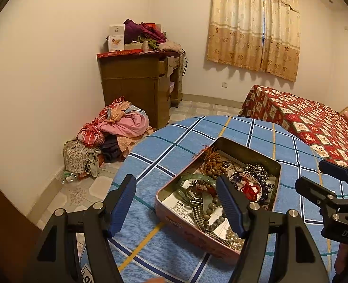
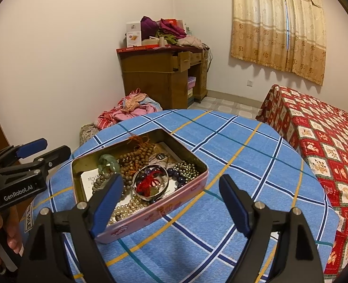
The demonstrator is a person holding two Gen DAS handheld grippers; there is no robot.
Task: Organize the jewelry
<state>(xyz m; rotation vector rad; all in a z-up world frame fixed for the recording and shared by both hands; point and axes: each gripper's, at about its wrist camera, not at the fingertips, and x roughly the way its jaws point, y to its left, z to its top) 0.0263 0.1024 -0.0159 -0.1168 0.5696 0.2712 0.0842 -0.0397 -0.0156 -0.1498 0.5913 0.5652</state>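
Left gripper (image 1: 176,205) spread wide, blue pads (image 1: 122,206) well apart, nothing between them, held level and pointing forward. Right gripper (image 2: 171,202) same: fingers wide apart, empty, sitting just right of the left one at similar height. The person's hand (image 2: 1,233) grips the left gripper's handle from below, fingertips visible.

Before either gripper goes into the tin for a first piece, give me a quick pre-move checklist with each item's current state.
1. Left gripper open and empty: ok.
2. Right gripper open and empty: ok.
3. Tin lidless, contents reachable from above: ok.
4. Tin fully on the table, away from its edge: ok.
5. Pieces separated for a clean single pick: not ok; jade bangle, wooden beads, pearls and metal bangle overlap.
6. Place to sort pieces into: cannot tell; none visible.
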